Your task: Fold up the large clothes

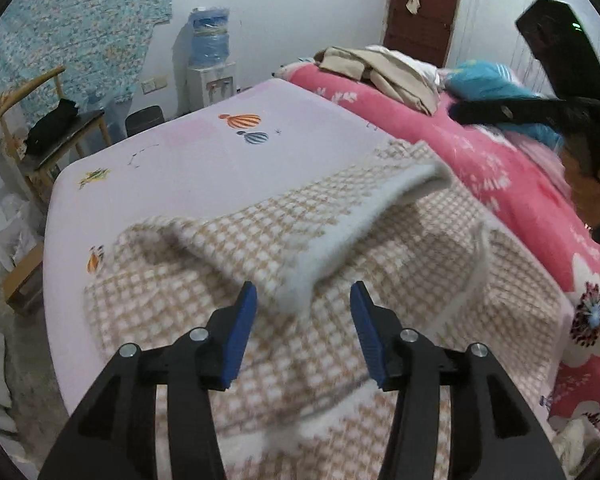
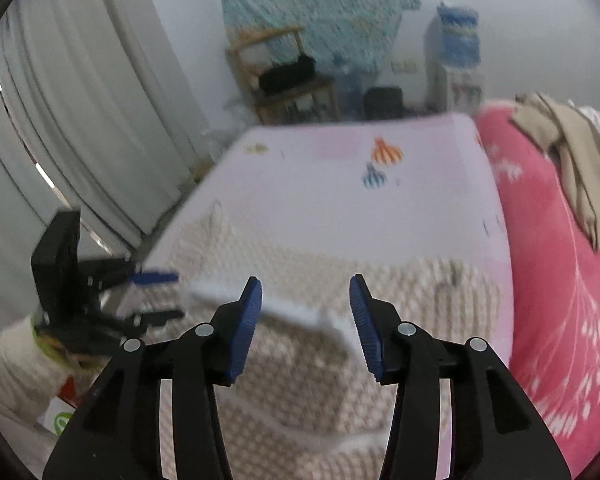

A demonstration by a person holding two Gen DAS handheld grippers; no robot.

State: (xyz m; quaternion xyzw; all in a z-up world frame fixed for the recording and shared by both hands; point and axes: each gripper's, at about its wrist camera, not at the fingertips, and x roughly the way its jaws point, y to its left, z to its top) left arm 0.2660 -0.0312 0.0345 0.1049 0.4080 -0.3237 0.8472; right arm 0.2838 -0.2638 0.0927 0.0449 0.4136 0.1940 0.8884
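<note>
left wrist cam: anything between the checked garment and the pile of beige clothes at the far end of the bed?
In the left wrist view, only bare lilac sheet with balloon prints and a strip of pink blanket separate the checked garment from the beige clothes.

This is a bedroom in a home. A bed (image 1: 188, 160) fills most of both views, covered with a pale lilac sheet printed with small hot-air balloons, and a pink flowered blanket (image 1: 500, 184) lies along its side. Loose beige clothes (image 1: 380, 68) are heaped at its far end. Against the white wall stands a water dispenser (image 1: 212, 76) with a blue bottle on top, and beside it a wooden chair (image 1: 40, 120) holding something dark. A patterned turquoise cloth (image 1: 84, 20) hangs on the wall. In the blurred right wrist view, long pale curtains (image 2: 80, 100) seem to hang beside the bed
</note>
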